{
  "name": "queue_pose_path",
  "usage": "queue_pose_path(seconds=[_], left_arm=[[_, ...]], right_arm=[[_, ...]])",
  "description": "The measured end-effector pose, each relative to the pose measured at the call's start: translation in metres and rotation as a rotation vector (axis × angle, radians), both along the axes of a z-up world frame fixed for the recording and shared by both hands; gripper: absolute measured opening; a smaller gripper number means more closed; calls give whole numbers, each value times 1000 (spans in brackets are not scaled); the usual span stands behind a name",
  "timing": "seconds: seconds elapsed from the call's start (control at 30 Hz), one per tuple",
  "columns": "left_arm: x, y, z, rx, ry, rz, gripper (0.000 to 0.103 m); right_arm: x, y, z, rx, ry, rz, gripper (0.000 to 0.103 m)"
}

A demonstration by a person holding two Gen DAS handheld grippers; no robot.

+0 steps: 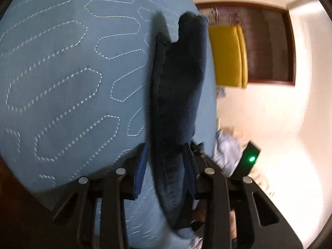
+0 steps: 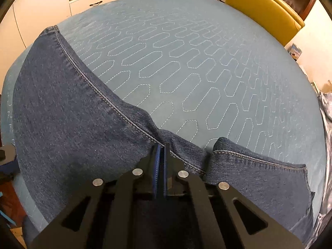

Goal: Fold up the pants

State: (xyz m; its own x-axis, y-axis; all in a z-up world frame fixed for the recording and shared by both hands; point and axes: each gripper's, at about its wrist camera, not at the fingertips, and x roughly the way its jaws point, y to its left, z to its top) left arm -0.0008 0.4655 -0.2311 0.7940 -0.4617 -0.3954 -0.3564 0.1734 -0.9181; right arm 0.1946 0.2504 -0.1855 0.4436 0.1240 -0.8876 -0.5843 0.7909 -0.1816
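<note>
**Both grippers on the denim, fold in progress**

The left gripper (image 1: 166,161) holds a thick bunch of the pants (image 1: 176,87) between blue pads set fairly wide apart, the fabric running straight ahead of it over the quilted bedspread (image 1: 62,72). The right gripper (image 2: 161,151) is pinched nearly closed on the pants (image 2: 72,114) at a stitched seam near the bedspread's near edge. The garment's long axis spreads left and right of this grip, so both arms must likely travel together.

Dark blue denim pants (image 2: 72,114), white-stitched light-blue quilt (image 2: 207,62)
</note>
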Motion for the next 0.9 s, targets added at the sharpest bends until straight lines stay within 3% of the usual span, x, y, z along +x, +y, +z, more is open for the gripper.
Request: queue_pose_path(seconds=[0.07, 0.13, 0.2, 0.27, 0.3, 0.33, 0.4, 0.47, 0.5, 0.53, 0.57, 0.6, 0.67, 0.8, 0.9], left_arm=[[10, -4, -4, -67, -62, 2, 31], [15, -2, -1, -51, -87, 11, 13], [11, 0, 17, -9, -163, 27, 7], [5, -8, 35, 49, -230, 9, 4], [7, -11, 41, 80, -226, -11, 4], [12, -17, 43, 112, -216, -27, 3], [28, -24, 36, 130, -184, -55, 3], [30, -26, 29, 115, -139, -23, 2], [22, -21, 33, 124, -153, 20, 19], [16, -16, 37, 143, -149, 49, 36], [10, -12, 40, 174, -127, 89, 55], [5, -7, 43, 192, -120, 112, 54], [-2, 4, 42, 201, -98, 125, 55], [-8, 25, 36, 176, -77, 171, 55], [17, 32, 29, 159, -54, 161, 54]], right_arm=[[-3, 1, 2, 2, -4, -4, 0], [-8, -5, 12, 43, 5, -19, 0], [-26, -19, 36, 176, 35, -1, 0], [-54, -28, 57, 294, 57, 74, 21], [-75, -30, 66, 352, 79, 151, 33], [-91, -29, 70, 379, 84, 212, 59], [-117, -17, 67, 325, 21, 298, 78], [-143, 5, 53, 214, -30, 400, 75], [-150, 14, 46, 182, -40, 438, 70], [-157, 23, 37, 146, -53, 471, 53], [-156, 32, 24, 87, -58, 468, 22], [-147, 34, 17, 75, -31, 438, 11], [-126, 25, 10, 158, 87, 370, 5], [-66, -30, 18, 445, 292, 159, 4], [-45, -57, 11, 516, 373, 70, 4]])
